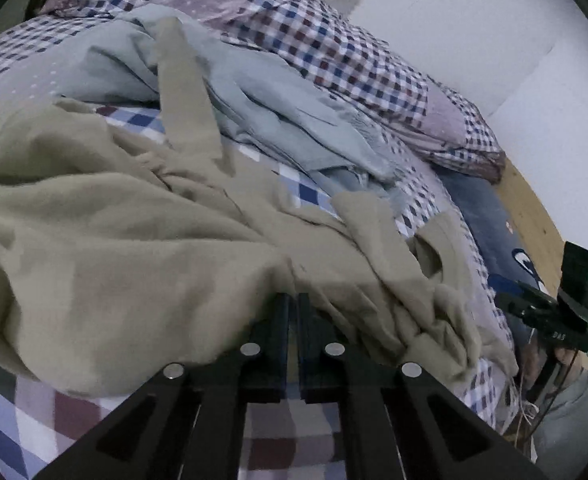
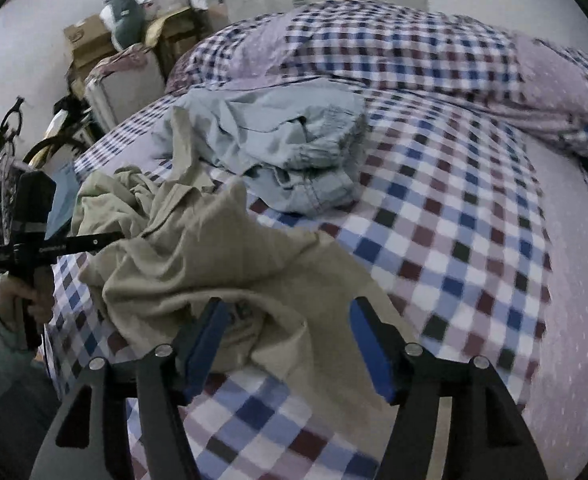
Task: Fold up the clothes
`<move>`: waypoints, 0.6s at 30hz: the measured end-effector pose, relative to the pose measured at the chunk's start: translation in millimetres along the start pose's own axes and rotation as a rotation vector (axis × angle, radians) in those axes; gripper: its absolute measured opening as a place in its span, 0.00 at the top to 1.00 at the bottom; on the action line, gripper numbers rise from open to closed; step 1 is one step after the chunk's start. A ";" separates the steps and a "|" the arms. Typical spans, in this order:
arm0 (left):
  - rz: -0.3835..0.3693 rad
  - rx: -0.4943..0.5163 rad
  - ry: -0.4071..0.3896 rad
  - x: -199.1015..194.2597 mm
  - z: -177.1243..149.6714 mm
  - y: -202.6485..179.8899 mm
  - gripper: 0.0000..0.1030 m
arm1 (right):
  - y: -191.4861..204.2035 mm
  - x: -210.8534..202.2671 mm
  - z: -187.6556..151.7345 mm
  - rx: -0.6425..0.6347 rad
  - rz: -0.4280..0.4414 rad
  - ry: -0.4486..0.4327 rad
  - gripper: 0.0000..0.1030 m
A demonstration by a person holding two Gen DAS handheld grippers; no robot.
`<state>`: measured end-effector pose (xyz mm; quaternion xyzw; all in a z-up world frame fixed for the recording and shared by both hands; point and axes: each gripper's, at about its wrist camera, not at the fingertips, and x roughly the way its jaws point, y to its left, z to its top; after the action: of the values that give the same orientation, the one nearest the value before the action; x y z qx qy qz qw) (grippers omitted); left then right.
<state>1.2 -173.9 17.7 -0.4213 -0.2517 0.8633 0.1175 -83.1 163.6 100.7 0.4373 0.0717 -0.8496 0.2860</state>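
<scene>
L tongs (image 1: 293, 300) pinch crumpled khaki shirt (image 1: 133, 240); R tongs (image 2: 287, 312) agape.

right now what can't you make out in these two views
- Left wrist view: whether the shut left gripper actually pinches the crumpled beige cotton garment; its fingers meet at the cloth's edge, and a fold hides the tips.
- Both views: what kind of garment the beige one is; it is bunched.
- Right wrist view: the pale blue-grey garment is heaped, its shape hidden.
</scene>
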 end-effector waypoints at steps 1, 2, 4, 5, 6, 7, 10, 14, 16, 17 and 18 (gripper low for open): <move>-0.012 0.006 -0.016 -2.2 1.1 -0.7 0.98 | -0.7 5.2 3.5 -0.010 0.002 0.007 0.34; -0.023 0.013 -0.032 -4.5 2.2 -1.5 0.98 | -1.9 14.0 8.5 -0.028 -0.003 0.021 0.34; -0.035 0.026 -0.057 -5.9 5.8 -6.0 0.97 | -4.4 31.6 16.1 -0.060 -0.029 0.059 0.34; -0.040 0.033 -0.069 -6.6 7.5 -8.3 0.97 | -6.7 41.9 19.2 -0.078 -0.045 0.086 0.34; -0.046 0.040 -0.082 -7.4 9.3 -10.6 0.97 | -9.2 51.9 22.1 -0.093 -0.059 0.111 0.34; -0.047 0.040 -0.088 -7.3 10.7 -11.2 0.95 | -12.4 60.7 24.5 -0.100 -0.065 0.129 0.34; -0.049 0.038 -0.105 -7.1 14.6 -12.8 0.94 | -20.3 84.5 32.0 -0.116 -0.071 0.164 0.34; -0.051 0.035 -0.128 -6.8 19.9 -14.9 0.79 | -21.5 112.7 40.8 -0.136 -0.052 0.196 0.34; -0.055 0.034 -0.140 -6.1 21.9 -15.9 0.71 | -19.7 126.6 41.0 -0.151 -0.047 0.226 0.34; -0.054 0.030 -0.142 -4.7 22.6 -16.3 0.69 | -17.6 130.2 39.9 -0.162 -0.053 0.229 0.35; -0.054 0.027 -0.144 -3.3 23.3 -16.8 0.69 | -15.4 129.1 39.1 -0.170 -0.053 0.218 0.51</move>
<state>-15.3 -168.9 40.9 -0.3496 -0.2592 0.8913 0.1277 -177.6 107.1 21.3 0.4989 0.1856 -0.7952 0.2902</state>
